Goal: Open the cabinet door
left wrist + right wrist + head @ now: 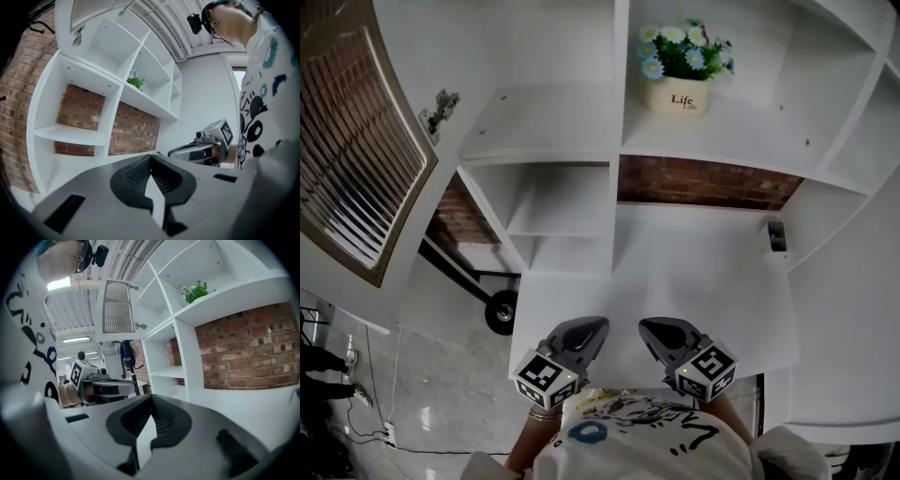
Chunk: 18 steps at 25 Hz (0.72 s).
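The cabinet door, white with a louvred panel, stands swung wide open at the upper left, its hinge exposed beside the bare upper compartment. It also shows as the louvred door in the right gripper view and as the door at the top edge of the left gripper view. My left gripper and right gripper hang side by side close to my body over the white counter, well clear of the door. Both are shut and hold nothing; the jaws meet at the left gripper and at the right gripper.
A cream pot of flowers stands on the upper right shelf. A small dark object lies at the counter's right end. Brick wall shows behind the open shelves. A black-wheeled trolley stands on the floor at the left.
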Motion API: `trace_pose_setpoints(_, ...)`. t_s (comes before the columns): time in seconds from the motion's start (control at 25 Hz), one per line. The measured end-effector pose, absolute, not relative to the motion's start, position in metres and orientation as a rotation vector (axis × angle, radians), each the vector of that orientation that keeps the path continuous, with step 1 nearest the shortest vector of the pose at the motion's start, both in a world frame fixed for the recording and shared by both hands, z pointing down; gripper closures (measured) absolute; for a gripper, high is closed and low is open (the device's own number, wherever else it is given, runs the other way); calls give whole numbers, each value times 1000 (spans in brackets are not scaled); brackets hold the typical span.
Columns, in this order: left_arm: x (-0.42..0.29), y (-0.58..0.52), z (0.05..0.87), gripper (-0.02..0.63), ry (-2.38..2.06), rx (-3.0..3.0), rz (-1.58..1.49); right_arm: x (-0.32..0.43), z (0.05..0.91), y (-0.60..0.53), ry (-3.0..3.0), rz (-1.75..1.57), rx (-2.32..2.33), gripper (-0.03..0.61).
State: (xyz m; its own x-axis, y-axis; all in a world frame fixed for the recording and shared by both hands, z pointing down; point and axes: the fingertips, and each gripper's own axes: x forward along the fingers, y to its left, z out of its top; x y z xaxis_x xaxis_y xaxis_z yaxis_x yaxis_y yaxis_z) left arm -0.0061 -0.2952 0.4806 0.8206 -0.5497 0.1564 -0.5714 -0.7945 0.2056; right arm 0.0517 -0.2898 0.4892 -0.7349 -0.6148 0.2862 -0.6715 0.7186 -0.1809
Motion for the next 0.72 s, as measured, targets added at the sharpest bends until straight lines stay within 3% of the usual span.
trace_pose_setpoints(0.72,21,-293,483,598,-771,2814,196,77,482,-287,-2744,343,1111,554)
